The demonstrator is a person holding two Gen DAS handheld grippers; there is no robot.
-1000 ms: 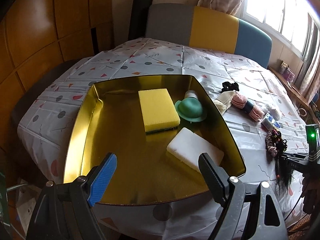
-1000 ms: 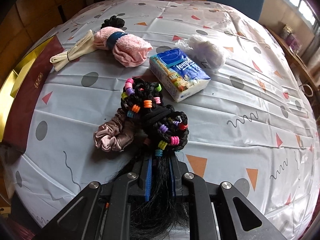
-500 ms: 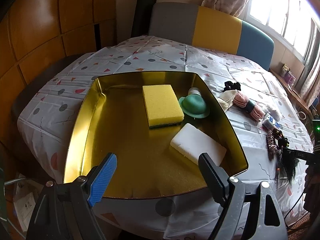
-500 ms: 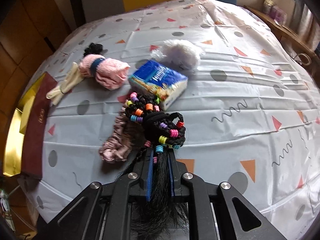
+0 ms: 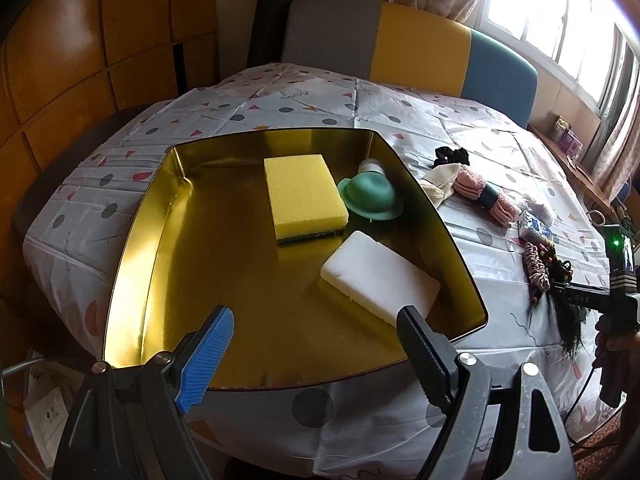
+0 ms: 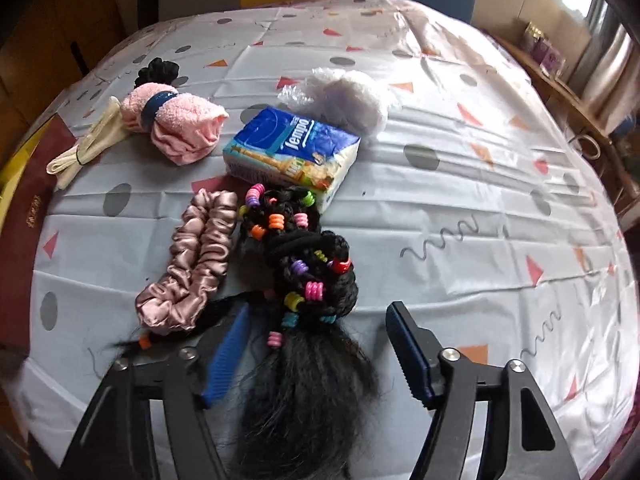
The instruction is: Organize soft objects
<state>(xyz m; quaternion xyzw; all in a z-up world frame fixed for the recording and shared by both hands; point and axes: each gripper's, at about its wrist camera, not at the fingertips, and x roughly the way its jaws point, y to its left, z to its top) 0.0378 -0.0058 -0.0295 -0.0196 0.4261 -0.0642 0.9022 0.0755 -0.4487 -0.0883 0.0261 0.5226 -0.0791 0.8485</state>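
The right gripper (image 6: 316, 332) has its fingers spread wide on either side of the beaded hairpiece (image 6: 304, 264), clamping nothing. The loose black tail of the hairpiece runs back between the fingers and covers part of the blue pad on the viewer's left, so whether hair touches that pad is hard to tell. Its long axis follows the fingers: tail toward the camera, braided and beaded end away, toward the tissue pack (image 6: 292, 150), which it appears to touch. A pink satin scrunchie (image 6: 192, 268) lies just beside it on the viewer's left. Farther out sit a rolled pink towel (image 6: 176, 124) with a dark band, a cream cloth strip (image 6: 86, 148), a black scrunchie (image 6: 158, 70) and a white fluffy bundle (image 6: 352, 98), its make-up unclear.

The left gripper (image 5: 312, 328) also has its fingers wide apart and empty, over the near rim of the gold tray (image 5: 168, 216). Inside lie a yellow sponge (image 5: 304, 196), a white sponge block (image 5: 380, 276) and a green hat-shaped thing (image 5: 370, 196) that hides most of a small pale object behind it. All rest on the patterned worktop (image 6: 460, 208).
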